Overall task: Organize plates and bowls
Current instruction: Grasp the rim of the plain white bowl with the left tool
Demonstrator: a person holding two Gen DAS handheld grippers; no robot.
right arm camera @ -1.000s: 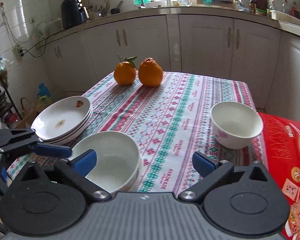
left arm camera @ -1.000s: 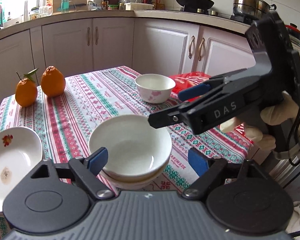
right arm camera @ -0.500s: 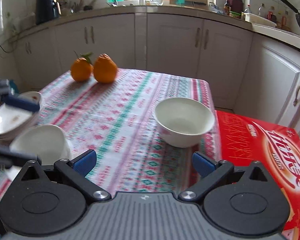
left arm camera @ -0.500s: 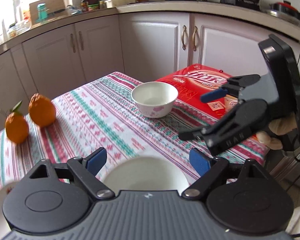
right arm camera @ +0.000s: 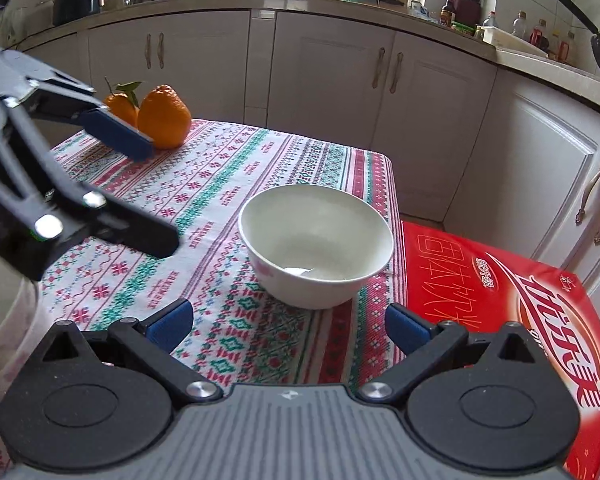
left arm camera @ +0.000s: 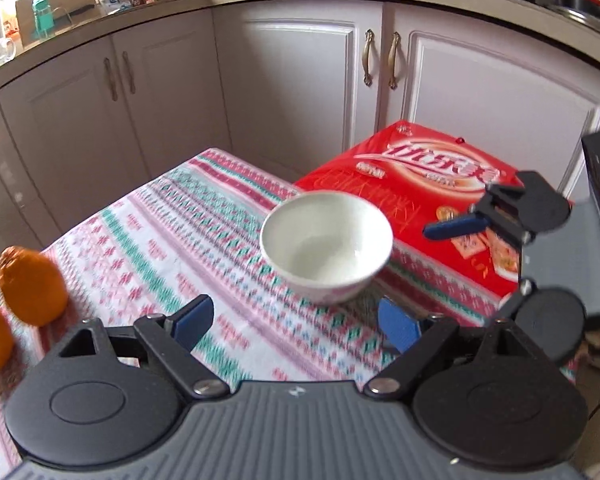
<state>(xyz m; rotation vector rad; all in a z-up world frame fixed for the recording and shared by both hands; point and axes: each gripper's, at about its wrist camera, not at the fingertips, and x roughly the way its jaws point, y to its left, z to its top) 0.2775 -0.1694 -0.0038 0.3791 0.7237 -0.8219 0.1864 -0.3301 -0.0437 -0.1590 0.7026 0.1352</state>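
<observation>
Right wrist view: bowl between red box and oranges; both hand-held grippers gape empty.

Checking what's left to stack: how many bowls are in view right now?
2. One white bowl stands alone near the tablecloth's edge, beside the red box. Another bowl's rim shows at the right view's left edge; more may be hidden.

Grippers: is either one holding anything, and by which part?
Nothing is held. Both the left gripper and right gripper are open, short of the white bowl.
</observation>
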